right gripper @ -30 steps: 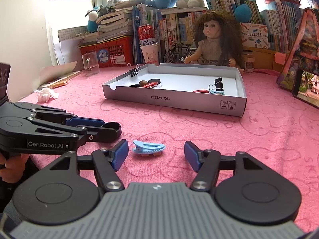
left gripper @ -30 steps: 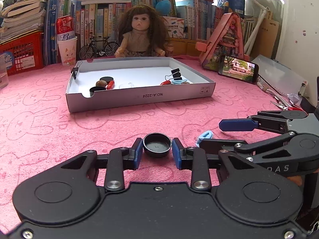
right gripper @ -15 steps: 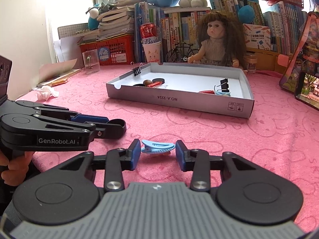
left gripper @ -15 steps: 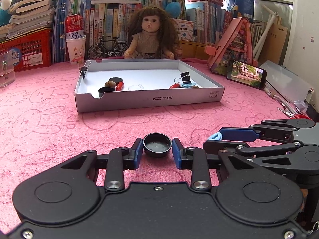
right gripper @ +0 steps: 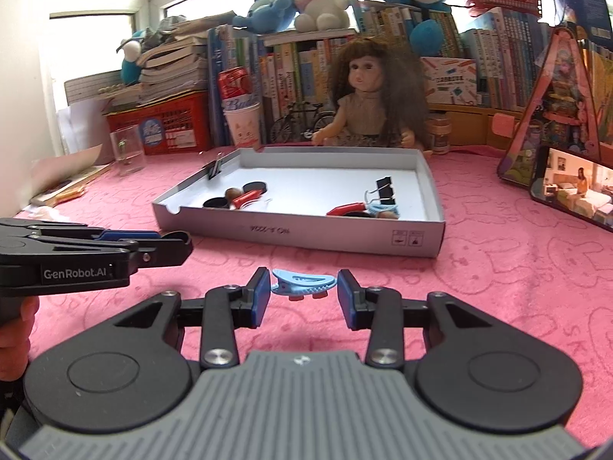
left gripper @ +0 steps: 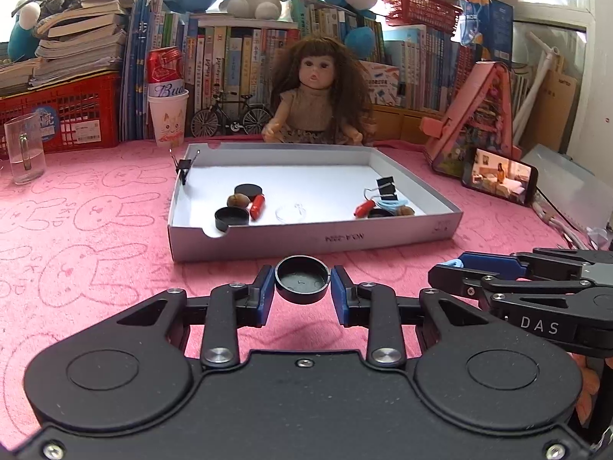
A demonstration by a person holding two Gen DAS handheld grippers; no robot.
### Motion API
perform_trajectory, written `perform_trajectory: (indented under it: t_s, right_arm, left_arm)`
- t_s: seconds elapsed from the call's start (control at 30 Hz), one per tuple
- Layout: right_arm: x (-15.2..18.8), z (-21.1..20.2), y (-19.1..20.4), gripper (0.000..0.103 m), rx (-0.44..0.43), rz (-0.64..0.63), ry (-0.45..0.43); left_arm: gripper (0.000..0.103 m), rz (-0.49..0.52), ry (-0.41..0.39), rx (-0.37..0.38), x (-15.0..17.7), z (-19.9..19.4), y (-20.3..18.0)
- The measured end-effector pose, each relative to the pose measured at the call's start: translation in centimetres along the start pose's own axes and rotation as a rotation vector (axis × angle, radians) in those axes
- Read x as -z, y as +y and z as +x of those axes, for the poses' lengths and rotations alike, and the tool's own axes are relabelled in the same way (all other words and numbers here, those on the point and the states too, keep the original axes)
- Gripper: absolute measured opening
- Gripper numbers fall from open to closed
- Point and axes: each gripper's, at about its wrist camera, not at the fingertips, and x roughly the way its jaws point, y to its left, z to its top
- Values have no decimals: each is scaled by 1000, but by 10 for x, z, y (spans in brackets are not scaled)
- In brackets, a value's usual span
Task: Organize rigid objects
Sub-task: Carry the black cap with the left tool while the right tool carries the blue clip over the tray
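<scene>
Holding one piece in each claw, we judge the sorting well along: our left gripper (left gripper: 302, 292) is clamped on the black cap (left gripper: 302, 279), our right gripper (right gripper: 302, 297) pinches the blue hair clip (right gripper: 302, 283) end to end, both just short of the white tray (left gripper: 314, 238) at twelve o'clock; caps, nuts, red pieces and binder clips lie inside it, so only these two drops appear left
</scene>
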Motion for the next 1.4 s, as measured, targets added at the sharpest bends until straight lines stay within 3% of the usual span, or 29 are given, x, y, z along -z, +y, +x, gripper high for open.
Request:
perform_trajectory:
  t_s: [1.4]
  right_arm:
    - [-33,35,-12,44,93,37,-25]
  left_arm:
    - [30,-51,-49,-63,-39,37,17]
